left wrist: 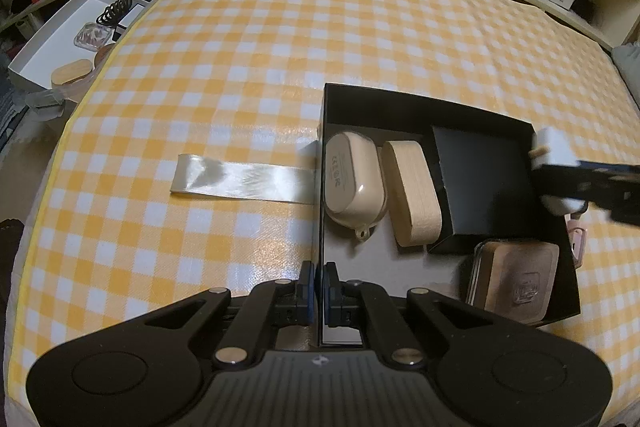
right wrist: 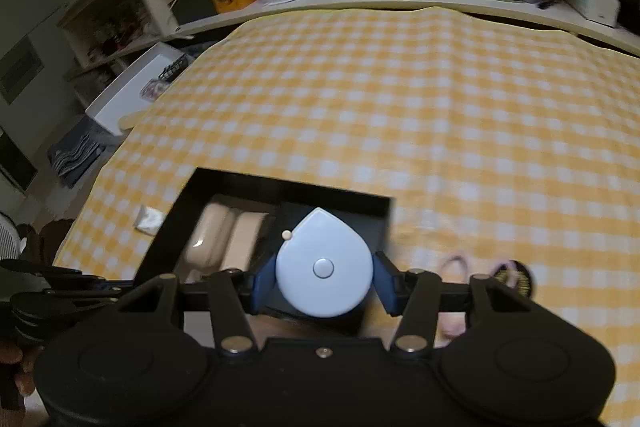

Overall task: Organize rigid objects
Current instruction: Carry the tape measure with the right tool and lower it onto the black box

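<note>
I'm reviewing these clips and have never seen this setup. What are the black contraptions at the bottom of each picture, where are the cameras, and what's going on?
Each black contraption is a hand-held gripper; a person carries one in each hand, and a fisheye camera on each looks forward along its jaws. In the left view, the left gripper has its jaws shut on the wall of a black box resting on a yellow checked cloth. The box holds a cream case, a wooden block, a smaller black box and a brown case. In the right view, the right gripper grips a white tape measure above the box.
</note>
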Available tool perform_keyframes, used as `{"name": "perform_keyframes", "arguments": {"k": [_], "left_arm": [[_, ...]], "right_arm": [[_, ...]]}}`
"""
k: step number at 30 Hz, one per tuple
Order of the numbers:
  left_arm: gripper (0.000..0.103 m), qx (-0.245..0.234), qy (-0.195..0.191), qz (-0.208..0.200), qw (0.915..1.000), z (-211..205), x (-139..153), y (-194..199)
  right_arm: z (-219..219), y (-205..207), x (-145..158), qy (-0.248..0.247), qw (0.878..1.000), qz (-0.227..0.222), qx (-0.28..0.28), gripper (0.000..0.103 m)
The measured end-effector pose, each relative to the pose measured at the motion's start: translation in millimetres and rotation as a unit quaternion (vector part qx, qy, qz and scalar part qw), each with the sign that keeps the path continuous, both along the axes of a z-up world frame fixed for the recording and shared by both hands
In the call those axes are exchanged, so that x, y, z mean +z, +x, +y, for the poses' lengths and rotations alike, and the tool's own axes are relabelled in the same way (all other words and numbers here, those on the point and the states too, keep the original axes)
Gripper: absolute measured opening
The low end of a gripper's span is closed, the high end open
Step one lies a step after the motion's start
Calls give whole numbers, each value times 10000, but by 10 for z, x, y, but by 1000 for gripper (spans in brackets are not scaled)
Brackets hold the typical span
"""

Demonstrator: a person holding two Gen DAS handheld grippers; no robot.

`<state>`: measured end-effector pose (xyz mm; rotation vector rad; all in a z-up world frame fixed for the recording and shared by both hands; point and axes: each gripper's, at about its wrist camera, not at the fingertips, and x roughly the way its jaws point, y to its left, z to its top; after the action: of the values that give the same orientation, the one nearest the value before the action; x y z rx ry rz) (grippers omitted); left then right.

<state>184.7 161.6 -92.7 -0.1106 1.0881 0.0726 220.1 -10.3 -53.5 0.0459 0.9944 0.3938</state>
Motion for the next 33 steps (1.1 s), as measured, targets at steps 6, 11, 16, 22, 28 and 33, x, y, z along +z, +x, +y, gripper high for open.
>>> {"name": "perform_keyframes", "arguments": {"k": [6, 11, 16, 22, 28, 33], "left_arm": [[4, -42, 83, 10, 10000, -2, 8, 13], [4, -48, 97, 36, 9999, -13, -17, 10], [4, -80, 152, 65, 9998, -26, -32, 9], [4, -108, 190, 94, 9997, -37, -38, 7], [4, -131, 206, 101, 9997, -31, -37, 2], [4, -132, 208, 101, 9996, -33, -39, 1]], "right_arm": [[224, 51, -138, -194, 9998, 46, 49, 53], [283, 46, -209, -379, 9992, 11, 157, 53], [280, 43, -238, -397, 9990, -56, 188, 55], [265, 38, -229, -421, 9989, -110, 191, 71], [241, 25, -227, -389, 9991, -69, 160, 71], [184, -1, -125, -192, 9996, -74, 207, 73]]}}
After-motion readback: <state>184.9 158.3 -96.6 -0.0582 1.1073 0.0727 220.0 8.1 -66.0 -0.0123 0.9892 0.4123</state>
